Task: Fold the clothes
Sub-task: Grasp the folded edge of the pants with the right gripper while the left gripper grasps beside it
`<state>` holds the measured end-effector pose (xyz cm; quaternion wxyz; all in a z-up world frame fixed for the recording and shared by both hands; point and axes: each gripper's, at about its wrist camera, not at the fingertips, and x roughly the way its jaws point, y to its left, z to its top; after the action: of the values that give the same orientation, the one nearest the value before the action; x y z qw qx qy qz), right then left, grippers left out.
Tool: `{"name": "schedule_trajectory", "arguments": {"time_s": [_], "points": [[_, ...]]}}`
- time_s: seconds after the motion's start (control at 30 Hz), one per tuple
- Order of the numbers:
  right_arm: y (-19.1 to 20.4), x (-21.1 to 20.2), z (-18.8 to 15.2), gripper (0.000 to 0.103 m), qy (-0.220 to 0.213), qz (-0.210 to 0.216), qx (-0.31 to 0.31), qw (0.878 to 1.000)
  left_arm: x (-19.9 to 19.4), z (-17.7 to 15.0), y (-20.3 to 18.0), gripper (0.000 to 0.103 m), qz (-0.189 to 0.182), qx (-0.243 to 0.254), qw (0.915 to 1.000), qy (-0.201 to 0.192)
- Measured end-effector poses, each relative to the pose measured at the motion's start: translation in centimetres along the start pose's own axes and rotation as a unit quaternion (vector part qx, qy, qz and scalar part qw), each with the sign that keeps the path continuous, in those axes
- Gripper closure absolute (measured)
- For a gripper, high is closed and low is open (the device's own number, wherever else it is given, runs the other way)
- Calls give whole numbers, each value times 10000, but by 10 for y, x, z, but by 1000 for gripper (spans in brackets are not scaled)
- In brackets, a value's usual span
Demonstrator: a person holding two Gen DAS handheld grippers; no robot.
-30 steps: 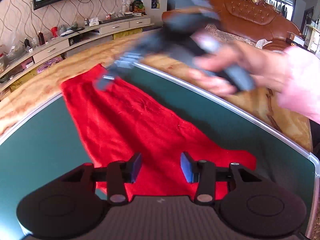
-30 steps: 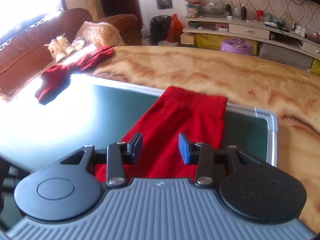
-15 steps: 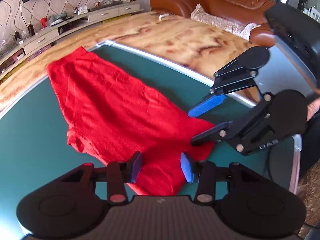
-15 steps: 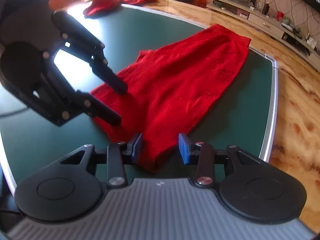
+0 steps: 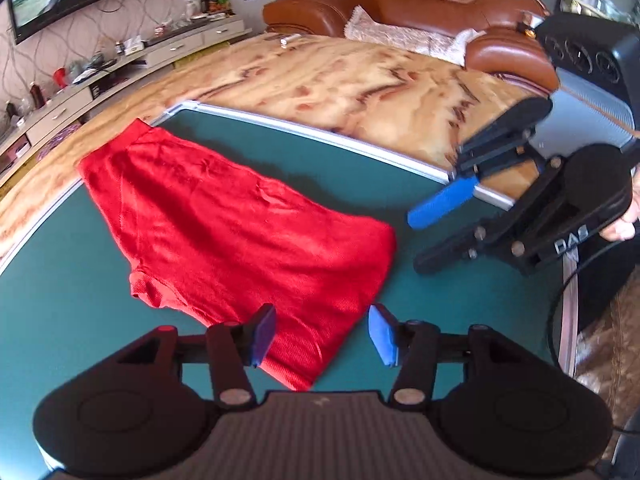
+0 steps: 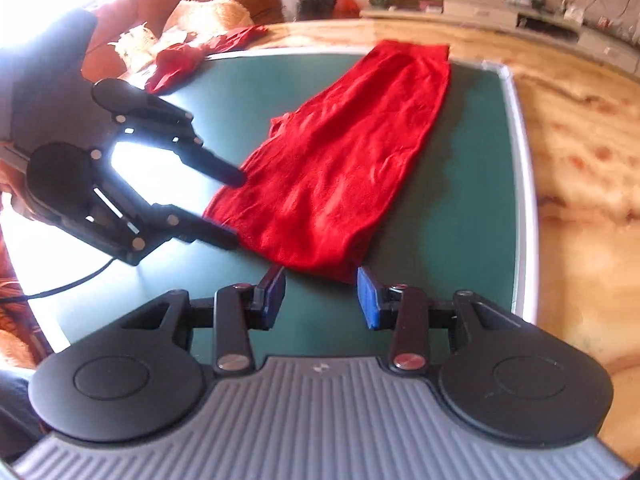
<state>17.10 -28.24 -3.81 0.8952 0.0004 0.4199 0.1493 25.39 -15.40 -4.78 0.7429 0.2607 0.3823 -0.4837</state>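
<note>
A red garment [image 5: 240,232] lies flat and lengthwise on the green mat [image 5: 72,280]. My left gripper [image 5: 322,336] hovers over its near corner. Its jaws are opening, and the cloth's edge shows between them, not pinched. In the right wrist view the left gripper [image 6: 236,208] straddles the red garment's [image 6: 340,160] near left edge. My right gripper [image 6: 320,296] stands open just short of the near hem, with nothing between its pads. From the left wrist view the right gripper [image 5: 420,236] sits right of the cloth, off its edge.
The mat has a silver rim [image 6: 520,200] and lies on a marble-patterned table [image 5: 340,80]. A second red garment [image 6: 180,60] lies crumpled at the mat's far left edge. A brown sofa [image 5: 420,0] and a low cabinet [image 5: 120,68] stand beyond. A cable [image 6: 72,284] trails from the left gripper.
My right gripper swung from the cloth's far end back to its near end. The left gripper shifted along the near hem and its jaws widened. The cloth stays flat.
</note>
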Motion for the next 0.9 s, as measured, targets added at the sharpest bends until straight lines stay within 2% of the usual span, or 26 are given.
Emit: {"name": "schedule_trajectory", "arguments": {"time_s": [0.07,0.13,0.2,0.27,0.37,0.57,0.63,0.7,0.73,0.77,0.8,0.9], "points": [[12,-3,-1,57,-187,-137,-571,9981,-1,-5,-5,43,7,128,9999,71],[27,-4,0,57,-270,-204,-1426,9892,0,-8,-8,41,28,252,9996,110],[41,1,-1,57,-187,-208,-2405,9703,0,-9,-10,41,21,342,9993,126],[53,9,-1,57,-57,-203,-3278,9445,0,-10,-9,41,-24,384,9992,124],[66,25,1,57,109,-193,-4224,9061,1,-9,-8,41,-1,466,9988,130],[70,52,8,58,592,-97,-4971,8656,4,-6,-2,41,-57,507,9986,142],[70,55,11,59,604,-28,-5006,8636,4,-6,0,40,-49,531,9985,137],[70,59,12,66,653,-20,-5025,8621,4,-6,0,39,-64,580,9982,146],[70,63,11,86,663,-82,-5060,8600,5,-7,0,39,-75,608,9980,153],[69,66,10,91,661,-130,-5081,8587,5,-7,0,38,-86,638,9978,156],[67,69,11,91,640,-126,-5052,8606,5,-8,0,38,-82,669,9976,153],[65,68,17,94,516,-83,-4791,8762,7,-8,-2,38,2,740,9972,140]]}}
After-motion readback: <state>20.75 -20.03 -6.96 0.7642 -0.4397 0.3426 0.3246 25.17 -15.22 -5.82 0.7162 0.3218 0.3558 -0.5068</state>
